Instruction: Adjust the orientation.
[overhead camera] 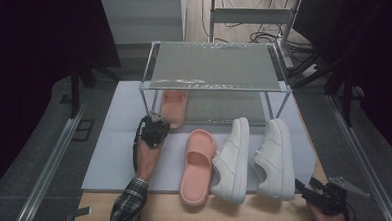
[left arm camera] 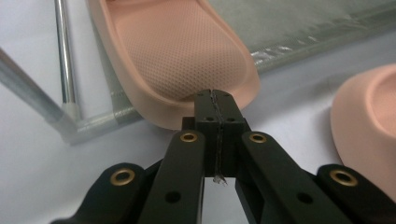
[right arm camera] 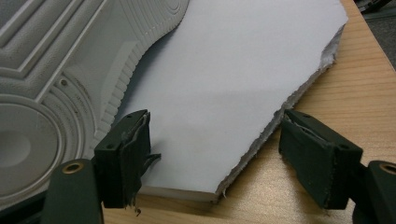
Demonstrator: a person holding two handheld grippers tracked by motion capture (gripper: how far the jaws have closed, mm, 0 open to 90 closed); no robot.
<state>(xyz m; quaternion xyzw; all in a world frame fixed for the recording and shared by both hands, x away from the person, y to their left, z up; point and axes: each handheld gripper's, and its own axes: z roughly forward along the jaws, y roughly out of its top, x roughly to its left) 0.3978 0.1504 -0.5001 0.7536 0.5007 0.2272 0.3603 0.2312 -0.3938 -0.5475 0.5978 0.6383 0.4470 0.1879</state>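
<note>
Your left gripper [overhead camera: 156,125] has its fingers [left arm camera: 205,114] pressed fully together with nothing between them, their tips right against the heel of the pink slipper [overhead camera: 174,107] that already lies on the lower level of the shoe rack [overhead camera: 214,84]. In the left gripper view the slipper's textured footbed sits just beyond the fingertips, and the rack's thin metal leg [left arm camera: 64,56] stands off to their left. By the look of it, that slipper is placed and you are only nudging it or about to leave it.

The second pink slipper [overhead camera: 197,165] lies on the white mat [overhead camera: 112,147], to the right of your left fingers and near them. The two white sneakers [overhead camera: 254,158] lie further right, side by side, between your two grippers.

Your right gripper [overhead camera: 314,195] rests at the near right corner of the desk [overhead camera: 259,213], its fingers [right arm camera: 123,156] spread wide and holding nothing. The torn corner of the mat lies between them, and the sole of the nearer sneaker [right arm camera: 51,88] is just to their left.

So I judge one shoe of four is stowed. The other slipper and both sneakers are left to go, and the rack's top shelf is bare.
</note>
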